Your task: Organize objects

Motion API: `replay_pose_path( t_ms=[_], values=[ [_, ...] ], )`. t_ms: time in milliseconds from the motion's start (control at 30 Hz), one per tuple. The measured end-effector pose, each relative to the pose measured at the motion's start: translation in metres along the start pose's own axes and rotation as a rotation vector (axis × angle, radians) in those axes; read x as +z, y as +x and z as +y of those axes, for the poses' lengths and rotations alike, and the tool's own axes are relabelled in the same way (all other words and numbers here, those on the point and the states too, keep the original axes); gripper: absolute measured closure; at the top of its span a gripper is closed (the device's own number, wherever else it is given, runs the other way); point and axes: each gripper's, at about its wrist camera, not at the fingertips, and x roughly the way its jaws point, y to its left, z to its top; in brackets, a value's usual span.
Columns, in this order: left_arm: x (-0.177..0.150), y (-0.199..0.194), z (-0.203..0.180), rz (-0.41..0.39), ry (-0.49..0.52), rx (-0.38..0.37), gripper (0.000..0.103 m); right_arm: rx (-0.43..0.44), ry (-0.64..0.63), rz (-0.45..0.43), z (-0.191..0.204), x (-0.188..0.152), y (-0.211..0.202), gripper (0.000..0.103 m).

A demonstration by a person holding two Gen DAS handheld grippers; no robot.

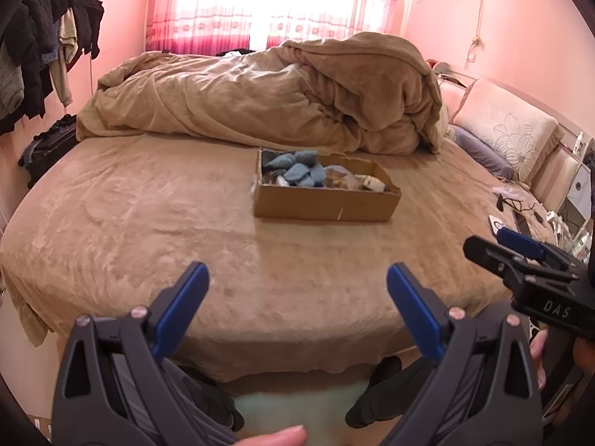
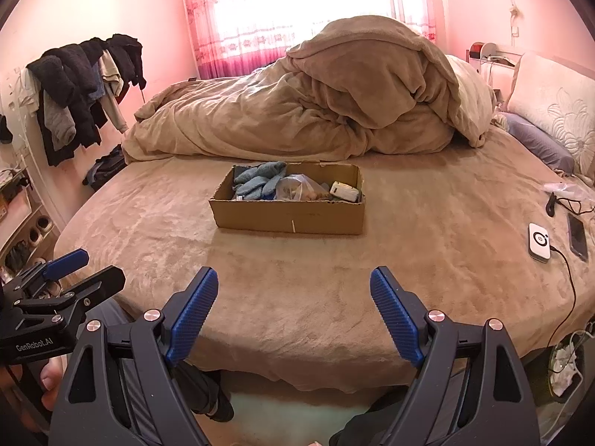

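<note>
A shallow cardboard box [image 1: 327,204] [image 2: 288,217] rests in the middle of the tan bed. Inside it lie blue fuzzy socks [image 1: 293,171] [image 2: 258,182], a clear plastic bag [image 2: 299,187] and a small white item [image 2: 346,191]. My left gripper [image 1: 297,286] hovers over the bed's near edge, well short of the box, its blue pads wide apart with nothing between them. My right gripper [image 2: 293,290] stands the same way, open and empty, also short of the box. Each gripper shows at the side of the other's view.
A rumpled tan duvet [image 2: 316,111] is heaped behind the box. At the right edge of the bed lie a white device with a cable [image 2: 539,241], a phone [image 2: 576,236] and a pillow [image 2: 539,145]. Dark clothes hang on a rack [image 2: 81,85] at the left wall.
</note>
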Motion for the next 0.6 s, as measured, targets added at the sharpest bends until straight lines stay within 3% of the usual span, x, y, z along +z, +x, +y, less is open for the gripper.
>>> replay_pose_path(
  t_ms=[600],
  values=[
    [0.0005,0.0036,0.0023,0.0,0.006,0.001,0.006,0.009,0.002,0.002,0.0015,-0.0004,0.0053,0.017]
  ],
)
